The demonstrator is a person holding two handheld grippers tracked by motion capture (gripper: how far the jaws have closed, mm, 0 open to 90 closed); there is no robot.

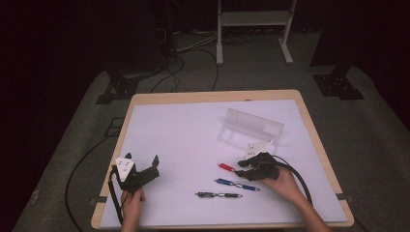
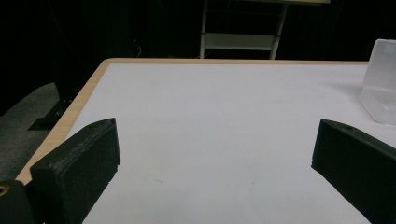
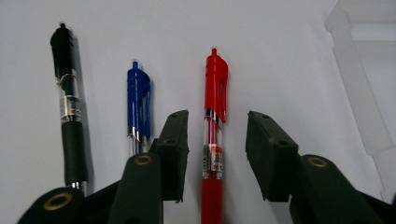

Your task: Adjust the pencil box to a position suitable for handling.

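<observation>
- Nearest the person, the black pen (image 1: pixel 218 195) lies flat on the white table cover (image 1: pixel 183 130), untouched; in the right gripper view it lies farthest from the jaws.
- Just beyond it lies the blue pen (image 1: pixel 237 184), also flat and free, roughly parallel to its neighbours and just beside the outer face of one jaw.
- The right gripper (image 3: pixel 215 140) is down at the red pen (image 3: pixel 215 121). Its jaws stand partly open on either side of the barrel, with a gap visible on both sides, so the pads do not yet press on it. The pen rests on the cover, cap end pointing away from the gripper.
- The left gripper (image 1: pixel 147 169) waits at the near left of the table, jaws spread wide with nothing between them and bare cover ahead.
- Farther back stands the clear plastic box (image 1: pixel 251 126), which looks empty as far as can be told.
- Judged from this, the work is at its start: no pen is lifted or stowed. The first grasp remains to be closed, and all three pens presumably have to go to the box.
</observation>
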